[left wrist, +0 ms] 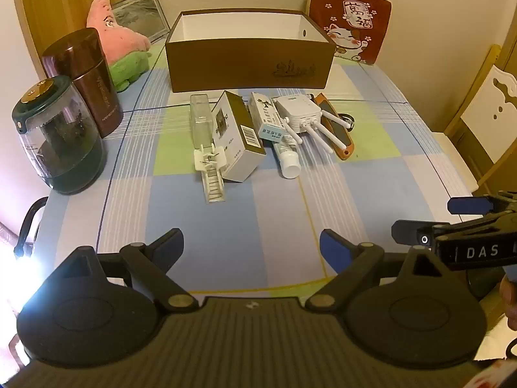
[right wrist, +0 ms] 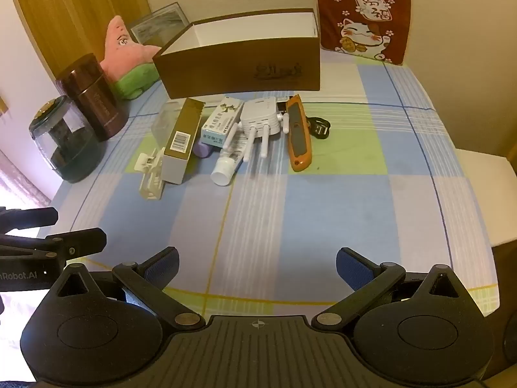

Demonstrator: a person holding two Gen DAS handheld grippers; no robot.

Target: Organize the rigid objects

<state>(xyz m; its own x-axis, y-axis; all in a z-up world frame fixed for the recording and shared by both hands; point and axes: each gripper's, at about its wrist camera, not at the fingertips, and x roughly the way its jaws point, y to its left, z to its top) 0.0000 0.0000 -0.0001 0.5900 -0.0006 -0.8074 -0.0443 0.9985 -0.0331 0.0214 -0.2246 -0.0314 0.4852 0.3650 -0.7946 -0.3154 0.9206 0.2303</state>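
An open brown box with a white inside stands at the back of the checked cloth. In front of it lies a row of items: a clear plastic case, a gold-and-white carton, a medicine box, a white tube, a white router with antennas, an orange utility knife. My left gripper and right gripper are both open and empty, well in front of the row.
A dark jar and a brown canister stand at the left. A pink plush, a framed picture and a red cat cushion line the back. A chair stands right.
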